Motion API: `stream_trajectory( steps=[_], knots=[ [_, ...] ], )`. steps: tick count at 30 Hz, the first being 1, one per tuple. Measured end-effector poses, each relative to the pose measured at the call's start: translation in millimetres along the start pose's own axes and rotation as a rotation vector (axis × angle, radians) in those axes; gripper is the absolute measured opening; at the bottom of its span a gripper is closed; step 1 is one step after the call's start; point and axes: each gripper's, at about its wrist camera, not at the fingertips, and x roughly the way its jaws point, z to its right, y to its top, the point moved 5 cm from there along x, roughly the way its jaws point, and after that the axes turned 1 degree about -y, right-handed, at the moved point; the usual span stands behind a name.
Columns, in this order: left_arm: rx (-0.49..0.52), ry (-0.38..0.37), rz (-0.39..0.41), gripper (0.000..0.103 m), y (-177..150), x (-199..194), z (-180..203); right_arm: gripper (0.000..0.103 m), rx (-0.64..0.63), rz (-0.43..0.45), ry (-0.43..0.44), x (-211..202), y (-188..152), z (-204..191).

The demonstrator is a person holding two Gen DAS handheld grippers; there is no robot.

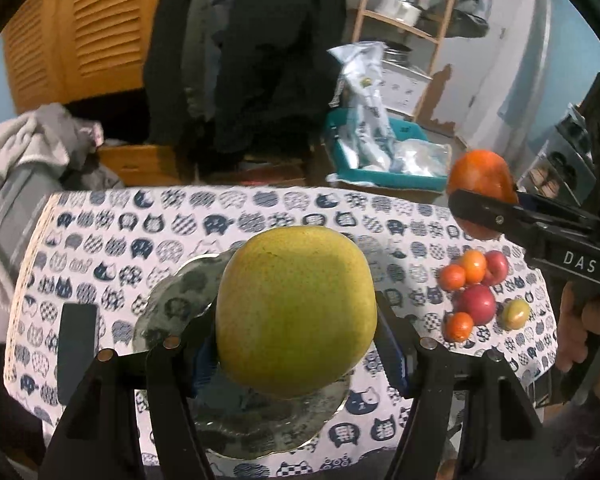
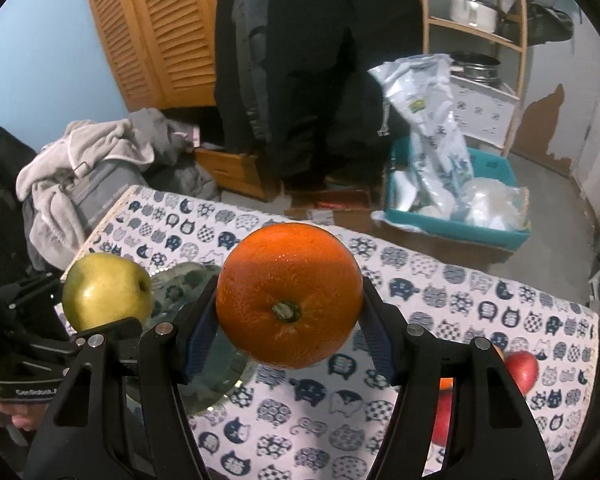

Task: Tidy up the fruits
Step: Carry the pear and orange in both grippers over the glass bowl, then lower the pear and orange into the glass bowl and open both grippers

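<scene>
My left gripper (image 1: pixel 296 344) is shut on a large green-yellow apple (image 1: pixel 296 312) and holds it above a clear glass plate (image 1: pixel 172 304) on the cat-print tablecloth (image 1: pixel 260 216). My right gripper (image 2: pixel 288 332) is shut on an orange (image 2: pixel 288 296) and holds it above the table, to the right of the plate (image 2: pixel 180 292). The orange (image 1: pixel 482 180) also shows at the right of the left wrist view. The apple (image 2: pixel 106 298) shows at the left of the right wrist view. A cluster of small red, orange and green fruits (image 1: pixel 476 296) lies on the cloth at the right.
A red apple (image 2: pixel 522 370) lies by my right finger. A dark flat object (image 1: pixel 76 352) lies on the cloth at the left. Behind the table stand a teal bin with bags (image 2: pixel 456 200), hanging dark coats (image 2: pixel 300 60), a wooden shelf (image 2: pixel 476 40) and piled laundry (image 2: pixel 88 160).
</scene>
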Motion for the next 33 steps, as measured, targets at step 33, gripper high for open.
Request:
stream_trajectory(
  steps=[33],
  knots=[
    [-0.153,0.147,-0.231,0.069,-67,73,-93,0.065,-0.112,-0.217,0.092,107,-45,-85]
  ],
)
